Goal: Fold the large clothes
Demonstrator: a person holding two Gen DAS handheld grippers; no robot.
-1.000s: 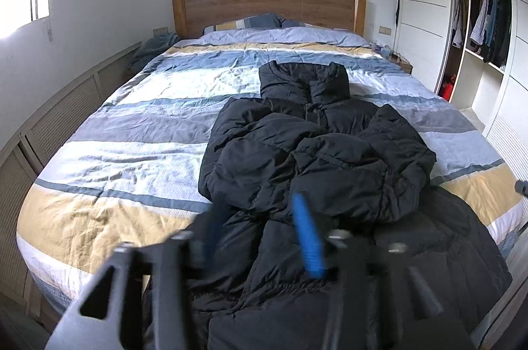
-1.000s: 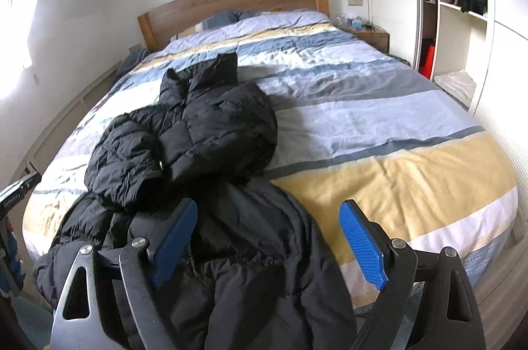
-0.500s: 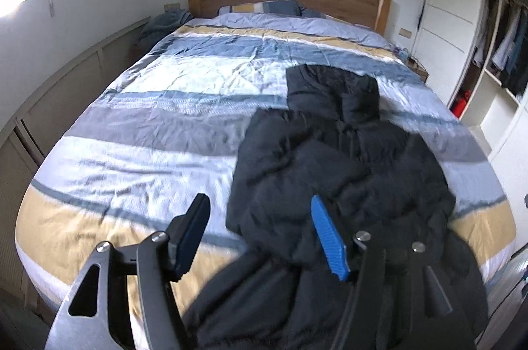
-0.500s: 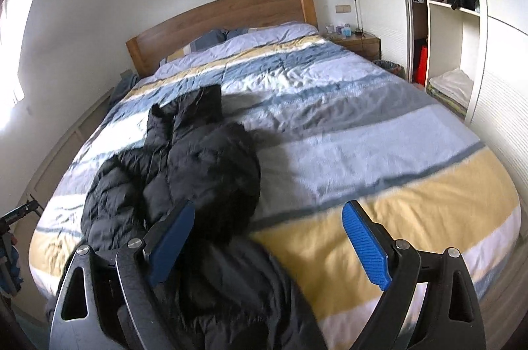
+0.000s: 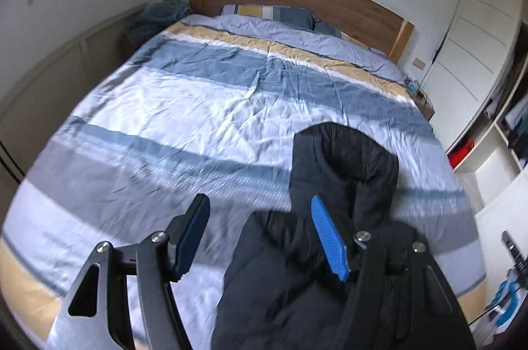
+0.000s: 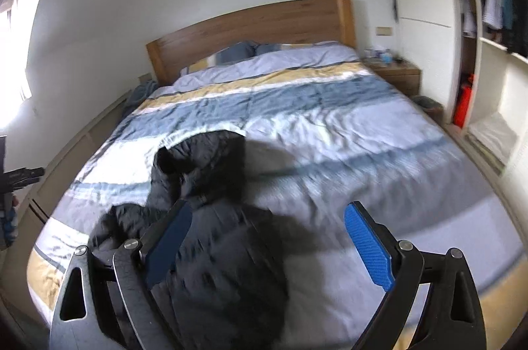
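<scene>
A black puffer jacket (image 5: 343, 158) lies crumpled on the striped bedcover (image 5: 198, 119), its hood pointing toward the headboard. My left gripper (image 5: 260, 234) hovers open above the jacket's left shoulder edge. Only bedcover and the jacket's edge show between its fingers, and nothing is gripped. In the right wrist view the jacket (image 6: 217, 257) fills the lower left. My right gripper (image 6: 267, 246) hangs over its right side, jaws wide and still opening, holding nothing. The lower part of the jacket is hidden under both grippers.
A wooden headboard (image 6: 250, 30) and pillows (image 5: 274, 15) stand at the far end. Right of the bed are a nightstand (image 6: 396, 76) and an open wardrobe (image 6: 488, 7) with hanging clothes. A low panelled wall (image 5: 49, 76) runs along the left side.
Both views have travelled up the bed toward the headboard, so the jacket now sits lower and closer. Both grippers stand wider than a second ago. The jacket itself has not visibly moved.
</scene>
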